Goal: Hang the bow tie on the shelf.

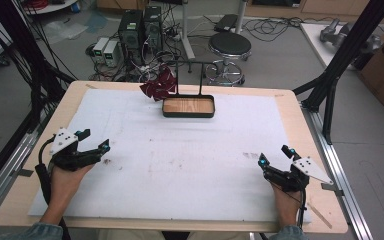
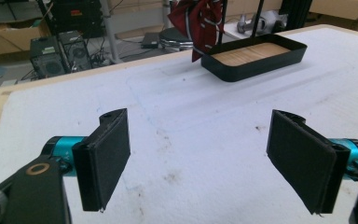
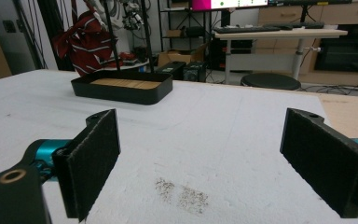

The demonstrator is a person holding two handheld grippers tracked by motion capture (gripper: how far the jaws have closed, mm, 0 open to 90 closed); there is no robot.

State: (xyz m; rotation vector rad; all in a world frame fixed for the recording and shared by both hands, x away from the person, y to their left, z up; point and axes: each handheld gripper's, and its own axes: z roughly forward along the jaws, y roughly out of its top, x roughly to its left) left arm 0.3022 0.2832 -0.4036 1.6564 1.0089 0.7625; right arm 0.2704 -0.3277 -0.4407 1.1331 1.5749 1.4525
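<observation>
Left gripper [image 1: 94,143], right gripper [image 1: 276,155]: both gaping, resting apart, probably readying. Bow [image 1: 158,84] hanging beside tray [image 1: 188,114].

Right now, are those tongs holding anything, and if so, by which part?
Nothing is held. The left tongs and right tongs are both open, with only the white mat between their jaws. The red cloth hangs untouched on the rack by the tray.

No text, label, brand, number or sign can be read in any view. The monitor [image 3: 228,3] at the back of the right gripper view shows coloured patches, too small and blurred to make out as words.
</observation>
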